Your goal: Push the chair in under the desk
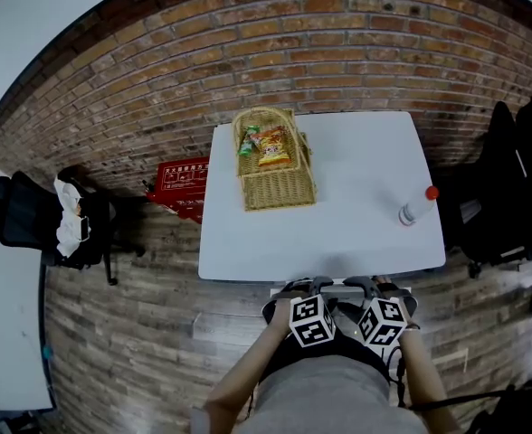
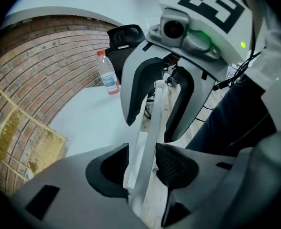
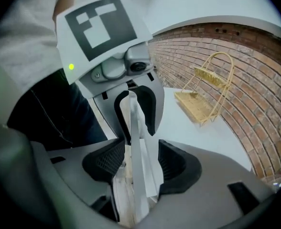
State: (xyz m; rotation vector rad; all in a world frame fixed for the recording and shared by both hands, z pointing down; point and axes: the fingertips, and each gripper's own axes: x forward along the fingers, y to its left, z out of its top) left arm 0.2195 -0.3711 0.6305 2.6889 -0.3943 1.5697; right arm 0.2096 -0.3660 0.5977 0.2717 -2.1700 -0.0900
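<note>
The white desk [image 1: 356,233] stands against a brick wall. Only the white top rail of the chair's back [image 1: 342,290] shows at the desk's near edge; the rest is hidden by the desk and my arms. Both grippers straddle that rail side by side, left gripper [image 1: 304,287] and right gripper [image 1: 375,287]. In the left gripper view the thin rail [image 2: 147,142] runs between the left gripper's [image 2: 141,163] pads with a gap on each side. In the right gripper view the rail [image 3: 135,147] likewise passes between the right gripper's [image 3: 136,161] pads, untouched. Both are open.
A wicker basket [image 1: 275,188] with snack packets and a red-capped bottle [image 1: 415,208] stand on the desk. A red box [image 1: 180,186] sits on the floor left of it. A black office chair [image 1: 31,215] is further left; black bags [image 1: 510,179] hang at the right.
</note>
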